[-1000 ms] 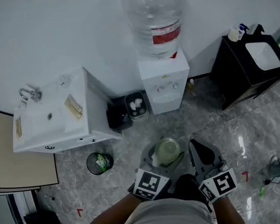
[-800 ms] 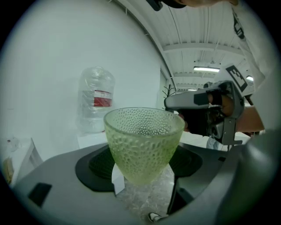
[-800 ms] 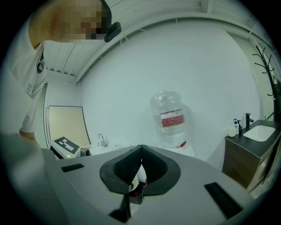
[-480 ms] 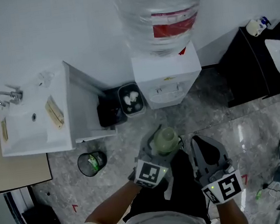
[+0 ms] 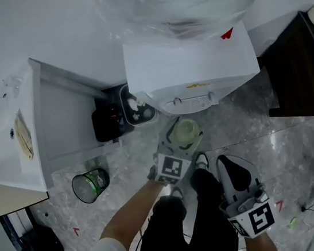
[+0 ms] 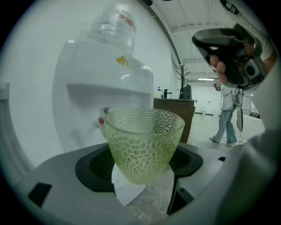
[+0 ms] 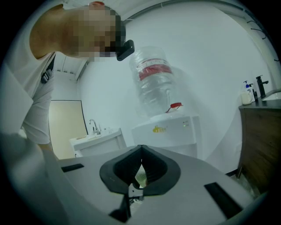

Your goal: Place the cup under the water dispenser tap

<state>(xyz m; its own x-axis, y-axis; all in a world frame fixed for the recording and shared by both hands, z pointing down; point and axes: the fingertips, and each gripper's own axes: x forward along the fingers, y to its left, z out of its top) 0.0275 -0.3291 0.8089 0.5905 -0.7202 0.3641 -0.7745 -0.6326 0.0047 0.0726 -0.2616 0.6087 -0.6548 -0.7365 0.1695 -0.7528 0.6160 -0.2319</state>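
Note:
A green dimpled glass cup (image 6: 144,143) sits upright between the jaws of my left gripper (image 6: 142,154), which is shut on its lower half. In the head view the cup (image 5: 186,129) hangs just in front of the white water dispenser (image 5: 189,68), below its front recess. The red and the pale tap (image 6: 102,120) show just behind the cup's rim. A clear bottle (image 7: 151,81) tops the dispenser. My right gripper (image 5: 227,161) is shut and holds nothing; it stays back and to the right, its tips (image 7: 141,151) meeting.
A white sink cabinet (image 5: 13,136) stands left of the dispenser, a black bin (image 5: 137,110) between them. A small round waste basket (image 5: 90,185) is on the marble floor. A dark cabinet (image 5: 303,72) stands at right. A person (image 6: 226,114) walks far off.
The view has dropped low and closer, so the dispenser looms larger. My left gripper has carried the cup forward to the dispenser's front. The right gripper has come down with it, still behind.

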